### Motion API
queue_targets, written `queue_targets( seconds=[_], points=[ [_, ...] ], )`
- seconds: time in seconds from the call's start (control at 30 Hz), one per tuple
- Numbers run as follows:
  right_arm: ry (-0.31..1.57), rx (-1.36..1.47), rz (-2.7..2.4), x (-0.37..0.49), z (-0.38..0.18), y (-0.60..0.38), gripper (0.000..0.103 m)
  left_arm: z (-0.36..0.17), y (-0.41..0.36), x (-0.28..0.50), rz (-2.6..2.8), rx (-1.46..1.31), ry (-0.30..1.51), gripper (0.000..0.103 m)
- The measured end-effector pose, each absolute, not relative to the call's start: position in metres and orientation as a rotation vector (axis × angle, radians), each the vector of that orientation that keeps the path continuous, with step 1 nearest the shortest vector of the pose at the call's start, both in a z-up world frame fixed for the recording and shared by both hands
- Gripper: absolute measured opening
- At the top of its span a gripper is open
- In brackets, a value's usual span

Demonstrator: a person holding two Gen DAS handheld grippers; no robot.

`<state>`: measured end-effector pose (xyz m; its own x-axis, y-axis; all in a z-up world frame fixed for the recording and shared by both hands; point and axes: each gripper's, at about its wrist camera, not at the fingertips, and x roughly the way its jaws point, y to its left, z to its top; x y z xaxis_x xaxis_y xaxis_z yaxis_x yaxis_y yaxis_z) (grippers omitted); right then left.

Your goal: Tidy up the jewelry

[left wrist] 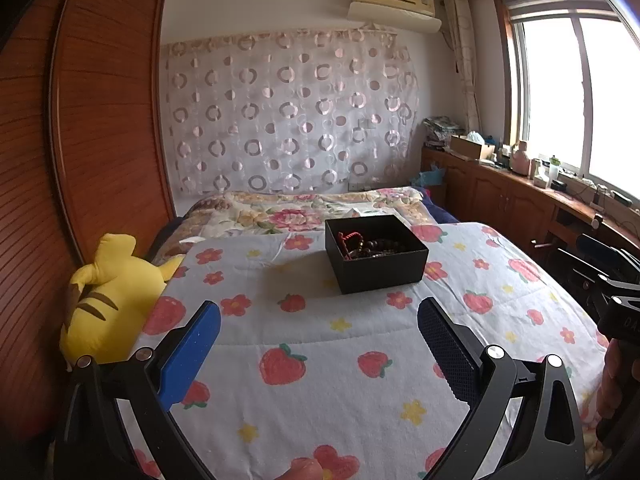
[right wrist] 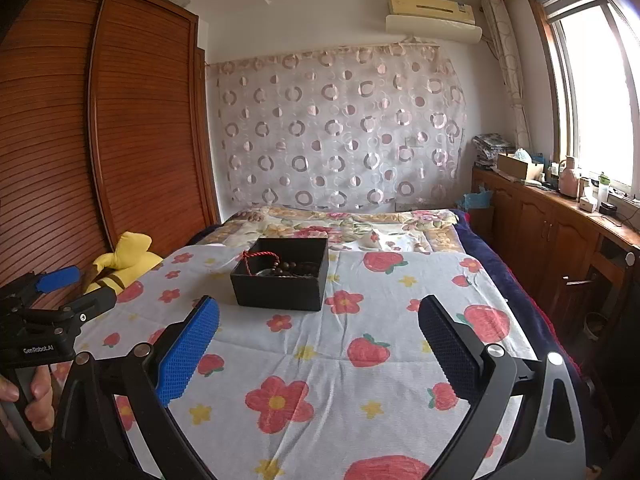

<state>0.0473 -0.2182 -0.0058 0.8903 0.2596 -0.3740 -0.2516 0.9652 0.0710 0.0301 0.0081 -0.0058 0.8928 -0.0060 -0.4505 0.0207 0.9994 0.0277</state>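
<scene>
A black open box (left wrist: 376, 254) stands on the strawberry-print bedspread (left wrist: 320, 344). It holds a red cord bracelet (left wrist: 349, 240) and dark bead bracelets (left wrist: 386, 247). The same box (right wrist: 282, 278) shows in the right wrist view, with the red cord (right wrist: 260, 258) and dark beads (right wrist: 298, 269) inside. My left gripper (left wrist: 318, 320) is open and empty, held above the bedspread short of the box. My right gripper (right wrist: 318, 318) is open and empty, also short of the box. The left gripper also shows at the left edge of the right wrist view (right wrist: 76, 288).
A yellow plush toy (left wrist: 108, 300) lies at the bed's left edge by the wooden wardrobe (left wrist: 80, 140). A floral quilt (left wrist: 296, 212) lies beyond the box. A wooden cabinet (left wrist: 512, 196) with clutter runs under the window at right.
</scene>
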Motion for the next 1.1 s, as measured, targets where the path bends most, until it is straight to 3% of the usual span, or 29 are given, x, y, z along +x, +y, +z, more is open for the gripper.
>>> queue_targets(
  seconds=[1.1],
  points=[
    [0.394,0.025,0.265,0.047,-0.008,-0.215,0.101,0.006,0.005,0.023,-0.023,0.039,0.447,0.095]
  ],
)
